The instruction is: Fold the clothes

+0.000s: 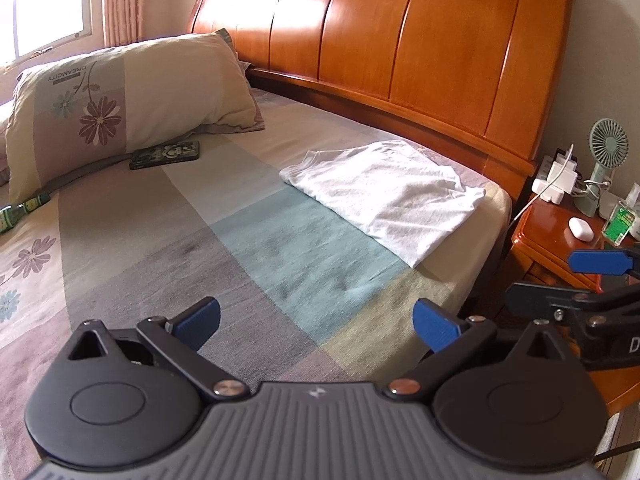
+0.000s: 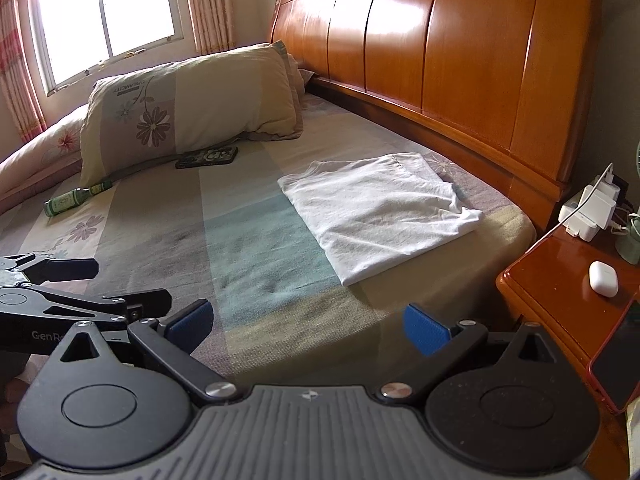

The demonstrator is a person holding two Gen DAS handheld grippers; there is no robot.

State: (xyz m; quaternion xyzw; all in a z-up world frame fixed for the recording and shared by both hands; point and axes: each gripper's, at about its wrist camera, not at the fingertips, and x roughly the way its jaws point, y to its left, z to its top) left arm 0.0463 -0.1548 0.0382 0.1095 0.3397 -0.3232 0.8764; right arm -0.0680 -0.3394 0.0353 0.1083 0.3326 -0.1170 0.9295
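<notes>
Jaws of both the left gripper and right gripper stood wide apart, holding nothing, above the bed. Well ahead of them, a folded white T-shirt lay flat on the patchwork sheet near the wooden headboard, touching neither gripper.

Small green glass bottle: left wrist view's edge cuts off its base. Red-cased phone on the nightstand: cropped at right. Dark patterned flat case: print too small to read.
</notes>
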